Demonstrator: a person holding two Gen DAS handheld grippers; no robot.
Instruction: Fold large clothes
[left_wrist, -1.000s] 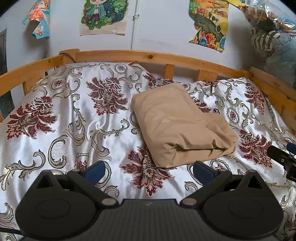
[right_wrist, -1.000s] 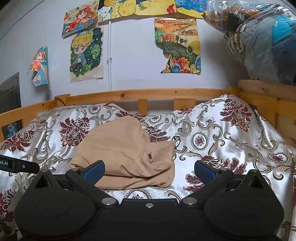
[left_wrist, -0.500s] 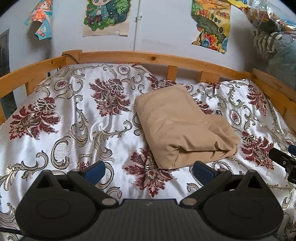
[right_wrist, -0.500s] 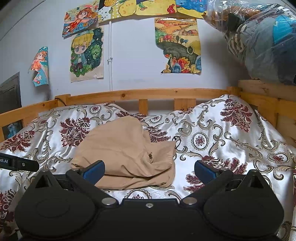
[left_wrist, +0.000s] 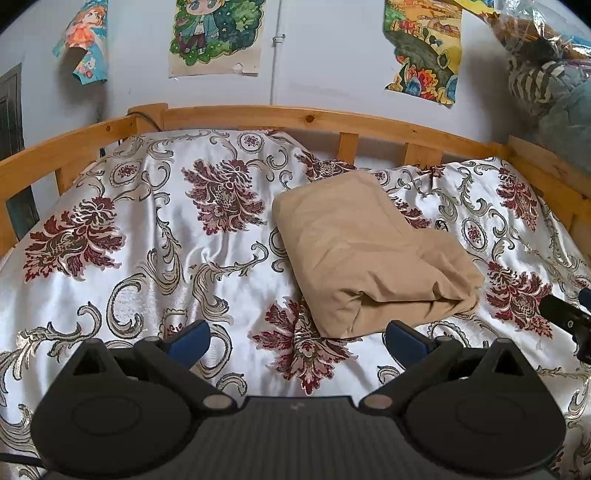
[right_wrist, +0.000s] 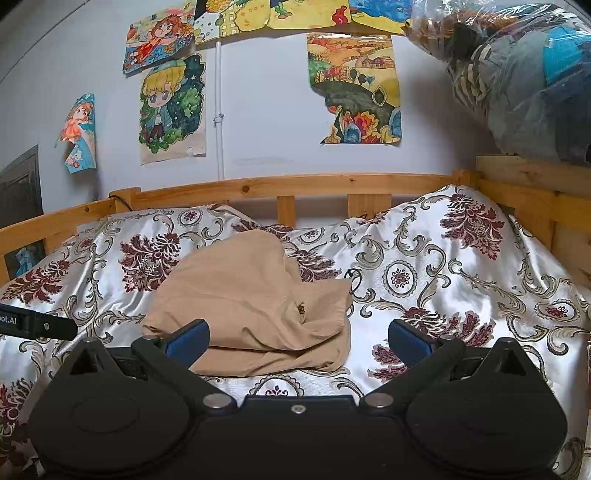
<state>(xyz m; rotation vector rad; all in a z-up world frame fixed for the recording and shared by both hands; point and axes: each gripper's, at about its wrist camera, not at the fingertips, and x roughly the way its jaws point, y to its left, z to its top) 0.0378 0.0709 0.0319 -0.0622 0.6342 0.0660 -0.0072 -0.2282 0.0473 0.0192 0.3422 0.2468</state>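
Observation:
A tan garment (left_wrist: 369, 254) lies folded into a thick bundle on the floral satin bedspread (left_wrist: 147, 266), right of centre in the left wrist view. It also shows in the right wrist view (right_wrist: 255, 302), left of centre. My left gripper (left_wrist: 297, 338) is open and empty, just short of the bundle's near edge. My right gripper (right_wrist: 297, 338) is open and empty, with its left fingertip (right_wrist: 188, 338) in front of the bundle's near edge. The right gripper's tip shows at the right edge of the left wrist view (left_wrist: 565, 314).
A wooden bed rail (left_wrist: 295, 114) runs round the back and sides of the bed. Posters (right_wrist: 354, 88) hang on the wall behind. A plastic bag of clothes (right_wrist: 517, 74) sits on the upper right rail. The bedspread bulges up at the back right (right_wrist: 469, 221).
The left gripper has drawn back slightly from the tan bundle. The right gripper has hardly moved. Both stay open and empty.

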